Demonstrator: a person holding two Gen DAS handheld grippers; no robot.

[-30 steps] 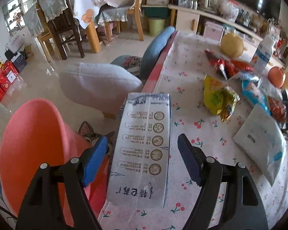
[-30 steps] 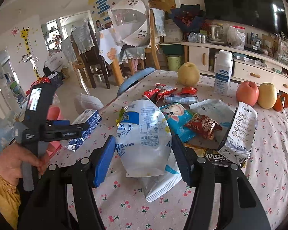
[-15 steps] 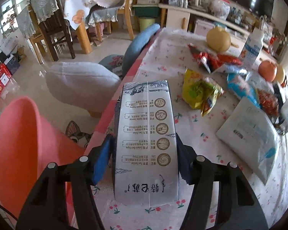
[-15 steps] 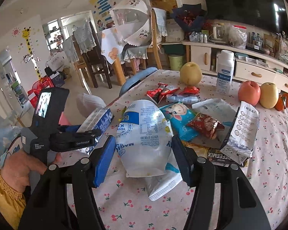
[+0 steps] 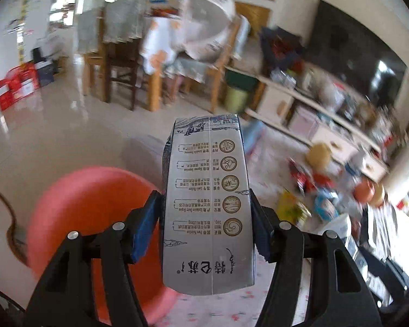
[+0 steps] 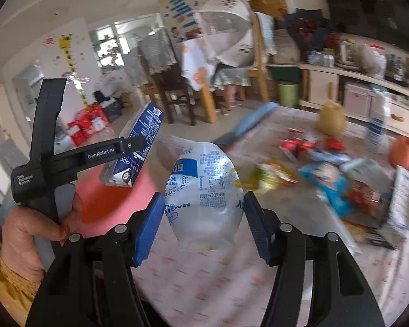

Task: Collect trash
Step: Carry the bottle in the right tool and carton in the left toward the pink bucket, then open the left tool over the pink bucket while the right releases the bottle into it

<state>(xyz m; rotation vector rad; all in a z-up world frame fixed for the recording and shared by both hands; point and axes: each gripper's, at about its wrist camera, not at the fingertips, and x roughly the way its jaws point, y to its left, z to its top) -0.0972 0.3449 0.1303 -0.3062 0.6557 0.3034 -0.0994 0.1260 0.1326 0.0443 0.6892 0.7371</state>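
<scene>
My left gripper (image 5: 205, 223) is shut on a silver and blue milk carton (image 5: 208, 204) and holds it up in the air, above and beside a pink bin (image 5: 95, 218). In the right wrist view the same carton (image 6: 135, 150) hangs tilted in the left gripper (image 6: 128, 144) over the pink bin (image 6: 109, 201). My right gripper (image 6: 203, 215) is shut on a white and blue plastic bag (image 6: 204, 193), lifted above the tablecloth. More wrappers (image 6: 327, 182) lie on the table to the right.
The table (image 6: 218, 286) has a white cloth with cherry prints. Fruit (image 6: 331, 118), a white bottle (image 6: 377, 133) and snack packets (image 6: 275, 174) sit on it. A blue chair back (image 6: 248, 125) stands at its far edge. Wooden chairs (image 5: 120, 65) stand across the floor.
My left gripper closed on the milk carton and lifted it off the table toward the pink bin. My right gripper raised the white bag and swung left.
</scene>
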